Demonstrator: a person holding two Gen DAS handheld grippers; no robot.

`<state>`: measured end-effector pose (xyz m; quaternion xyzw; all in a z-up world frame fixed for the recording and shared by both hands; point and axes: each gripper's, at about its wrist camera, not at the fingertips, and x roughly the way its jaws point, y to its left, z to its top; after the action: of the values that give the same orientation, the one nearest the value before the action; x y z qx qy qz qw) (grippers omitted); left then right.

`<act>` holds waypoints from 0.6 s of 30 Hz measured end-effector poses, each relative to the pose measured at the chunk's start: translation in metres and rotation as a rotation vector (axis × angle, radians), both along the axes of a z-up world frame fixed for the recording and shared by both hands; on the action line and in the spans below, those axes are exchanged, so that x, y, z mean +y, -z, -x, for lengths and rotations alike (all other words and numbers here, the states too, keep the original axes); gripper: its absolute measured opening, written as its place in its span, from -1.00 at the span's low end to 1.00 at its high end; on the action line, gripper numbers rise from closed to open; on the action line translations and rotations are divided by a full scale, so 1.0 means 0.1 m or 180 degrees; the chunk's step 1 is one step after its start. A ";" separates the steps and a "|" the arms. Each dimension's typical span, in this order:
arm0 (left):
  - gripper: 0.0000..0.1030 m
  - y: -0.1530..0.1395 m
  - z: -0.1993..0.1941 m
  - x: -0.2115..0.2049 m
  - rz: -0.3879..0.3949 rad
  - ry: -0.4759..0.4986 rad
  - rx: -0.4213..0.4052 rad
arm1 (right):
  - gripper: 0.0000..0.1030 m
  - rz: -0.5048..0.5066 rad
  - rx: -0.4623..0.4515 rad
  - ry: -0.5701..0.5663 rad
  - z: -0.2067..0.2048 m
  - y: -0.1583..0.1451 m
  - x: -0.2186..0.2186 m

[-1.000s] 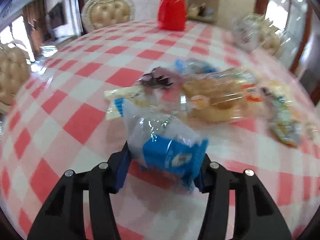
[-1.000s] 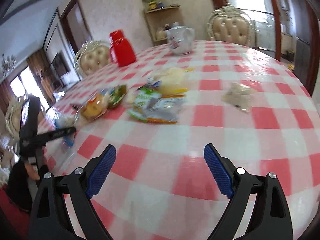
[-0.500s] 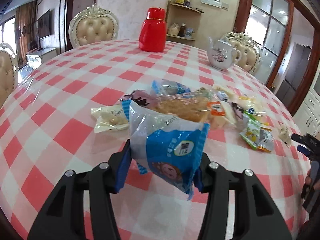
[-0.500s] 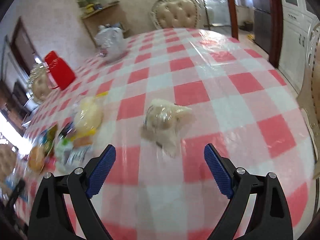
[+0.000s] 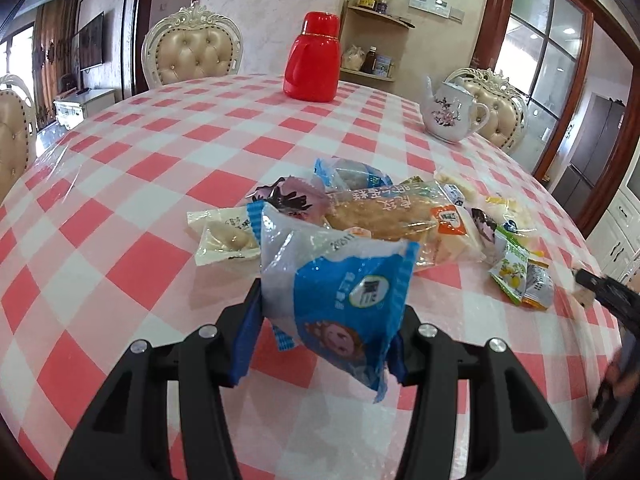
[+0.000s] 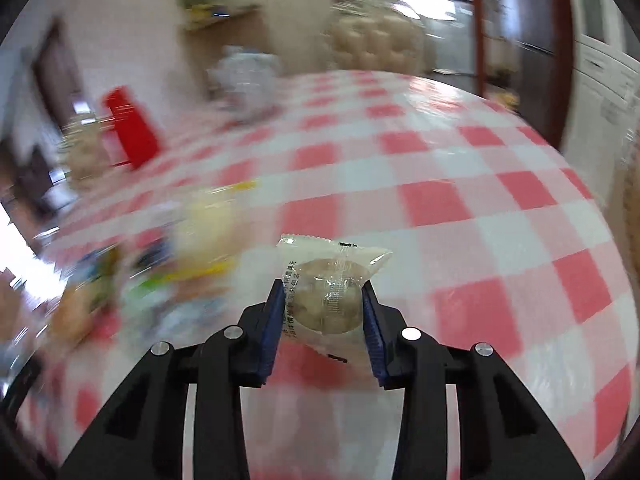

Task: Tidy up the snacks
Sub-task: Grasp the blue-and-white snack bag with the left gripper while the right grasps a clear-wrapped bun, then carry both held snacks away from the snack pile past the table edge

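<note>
On your checked table (image 5: 120, 184): red flask (image 5: 313, 60) and teapot (image 5: 450, 112) at the far side; snack pile (image 5: 384, 216) mid-table. Your left gripper (image 5: 324, 332) is clamped on a blue pack (image 5: 340, 292), held just before the pile. Your right gripper (image 6: 323, 312), jaws just closed, pinches a pale round snack (image 6: 328, 300) above the cloth, right of the blurred pile.

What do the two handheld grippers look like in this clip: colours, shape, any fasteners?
Both the left gripper and the right gripper have matte black, angular two-finger frames with cut-out slots, round silver fasteners along the linkages, and blue ribbed pads inside the fingertips. No cables, markings or sleeves show.
</note>
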<state>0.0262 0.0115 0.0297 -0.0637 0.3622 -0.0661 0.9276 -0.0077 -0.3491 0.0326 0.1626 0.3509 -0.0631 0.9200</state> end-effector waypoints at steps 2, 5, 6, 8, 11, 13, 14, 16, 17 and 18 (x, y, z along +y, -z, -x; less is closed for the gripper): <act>0.02 -0.01 0.00 -0.01 -0.0016 0.0006 -0.0007 | -0.27 -0.0040 -0.0159 -0.0267 0.14 -0.05 0.20; 0.02 0.00 0.00 -0.01 -0.0003 -0.0010 0.0002 | -0.27 -0.0098 -0.0198 -0.0461 0.25 -0.05 0.43; 0.02 0.00 0.00 0.00 0.0006 -0.0026 0.0010 | -0.27 -0.0108 -0.0199 -0.0503 0.27 -0.04 0.50; 0.02 0.00 0.00 0.03 0.0023 -0.0059 0.0015 | -0.27 -0.0089 -0.0188 -0.0587 0.29 -0.01 0.64; 0.02 -0.02 0.02 0.05 0.0037 -0.0095 -0.0002 | -0.27 -0.0058 -0.0172 -0.0711 0.36 0.02 0.84; 0.02 -0.04 0.04 0.06 0.0012 -0.0126 -0.0031 | -0.27 -0.0042 -0.0221 -0.0746 0.41 0.01 0.92; 0.02 -0.04 0.06 0.06 0.0009 -0.0135 -0.0039 | -0.27 -0.0078 -0.0225 -0.0784 0.44 0.02 0.95; 0.02 -0.05 0.10 0.06 0.0018 -0.0149 -0.0061 | -0.27 -0.0069 -0.0226 -0.0824 0.46 0.01 0.99; 0.02 -0.06 0.12 0.06 0.0014 -0.0157 -0.0071 | -0.27 -0.0042 -0.0250 -0.0814 0.48 0.00 1.01; 0.02 -0.06 0.15 0.05 0.0004 -0.0164 -0.0083 | -0.27 -0.0049 -0.0262 -0.0809 0.50 -0.01 1.01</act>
<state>0.0113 0.0169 0.0362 -0.0727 0.3483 -0.0431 0.9336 -0.0574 -0.2477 0.0333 0.1263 0.3312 0.0634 0.9329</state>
